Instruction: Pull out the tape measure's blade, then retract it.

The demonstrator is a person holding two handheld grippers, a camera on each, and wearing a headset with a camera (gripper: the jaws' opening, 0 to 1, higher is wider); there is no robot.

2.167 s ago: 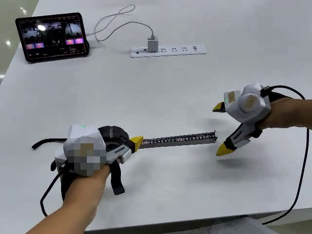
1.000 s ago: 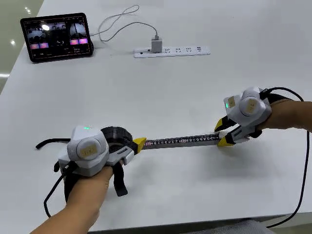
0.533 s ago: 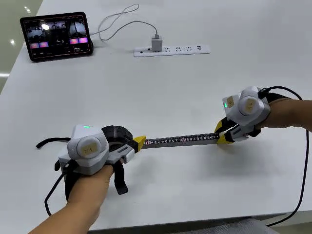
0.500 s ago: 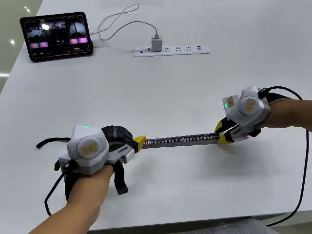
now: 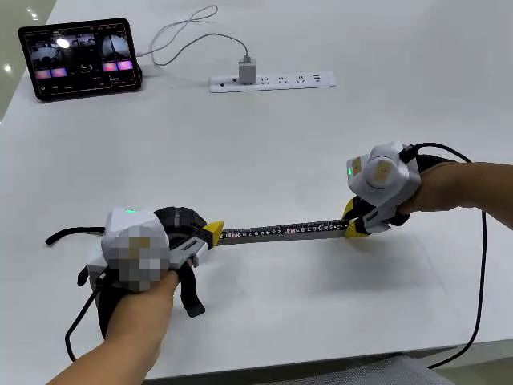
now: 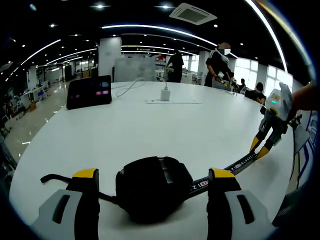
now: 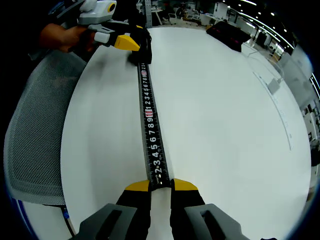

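The black tape measure case (image 5: 178, 222) lies on the white table (image 5: 264, 152) at the lower left, a black strap (image 5: 189, 293) trailing from it. My left gripper (image 5: 196, 235) stands around the case (image 6: 154, 187), jaws wide, with small gaps either side. The blade (image 5: 280, 232) runs out flat to the right, numbers up. My right gripper (image 5: 353, 226) is shut on the blade's end (image 7: 159, 177). Along the blade (image 7: 147, 100), the left gripper (image 7: 120, 37) shows at the far end.
A tablet (image 5: 78, 58) stands at the far left corner, and a power strip (image 5: 272, 81) with a charger and white cable lies at the back. A mesh chair (image 7: 35, 125) sits by the near table edge. People stand beyond the table (image 6: 220, 62).
Two seconds ago my right gripper hung open just beyond the blade's tip; it has since shut on that tip. Over the last second the blade's length looks unchanged. The head camera has shifted.
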